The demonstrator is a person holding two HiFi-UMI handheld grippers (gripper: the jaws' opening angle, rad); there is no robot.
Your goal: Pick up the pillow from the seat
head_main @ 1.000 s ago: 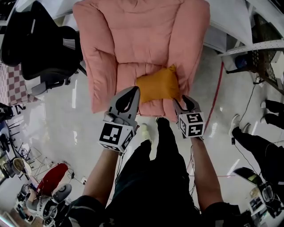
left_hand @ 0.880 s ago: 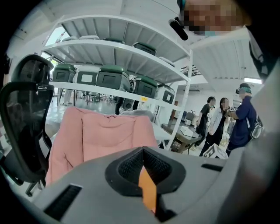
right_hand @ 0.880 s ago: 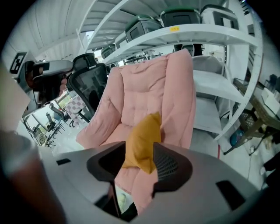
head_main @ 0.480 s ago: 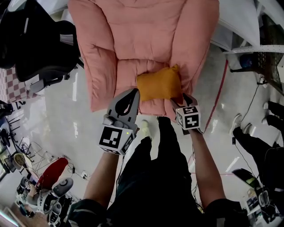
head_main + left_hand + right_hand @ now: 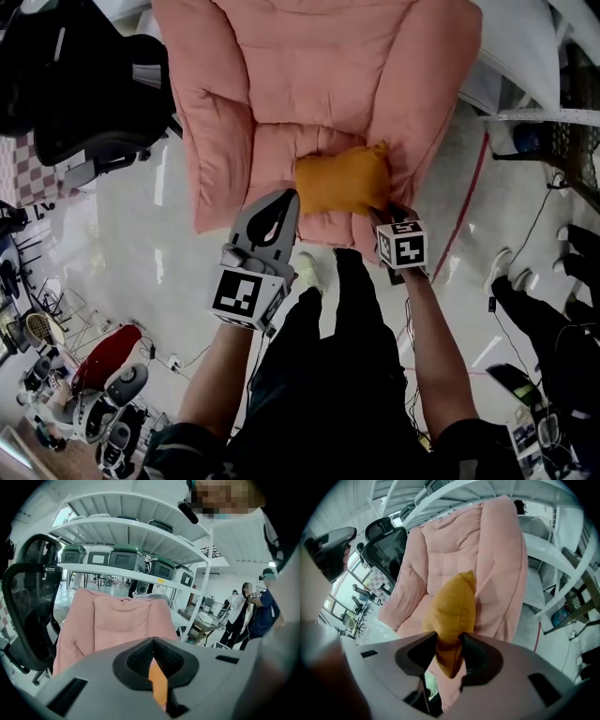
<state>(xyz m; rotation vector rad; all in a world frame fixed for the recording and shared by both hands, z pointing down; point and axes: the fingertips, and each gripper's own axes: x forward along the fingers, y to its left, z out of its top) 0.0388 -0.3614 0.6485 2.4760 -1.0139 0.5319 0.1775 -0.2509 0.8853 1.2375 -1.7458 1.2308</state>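
An orange pillow [image 5: 342,183] [image 5: 452,609] lies on the seat of a pink padded armchair [image 5: 309,75] [image 5: 454,550] [image 5: 117,620], toward its front right. My right gripper [image 5: 382,214] [image 5: 449,641] is at the pillow's near right corner. Its jaws are closing and pinch the pillow's edge between the pads. My left gripper [image 5: 286,199] [image 5: 153,641] hovers over the seat's front edge, left of the pillow, with its tips together and nothing held. A sliver of orange shows through the gap behind those tips.
A black office chair [image 5: 84,94] [image 5: 28,611] stands left of the armchair. White shelving with green-lidded bins [image 5: 131,555] rises behind it. People [image 5: 253,611] stand at the right. A red cable [image 5: 464,197] runs over the shiny floor, and clutter [image 5: 84,394] sits at lower left.
My right gripper has moved forward onto the pillow's near right corner and taken hold of it. The left gripper has stayed almost where it was.
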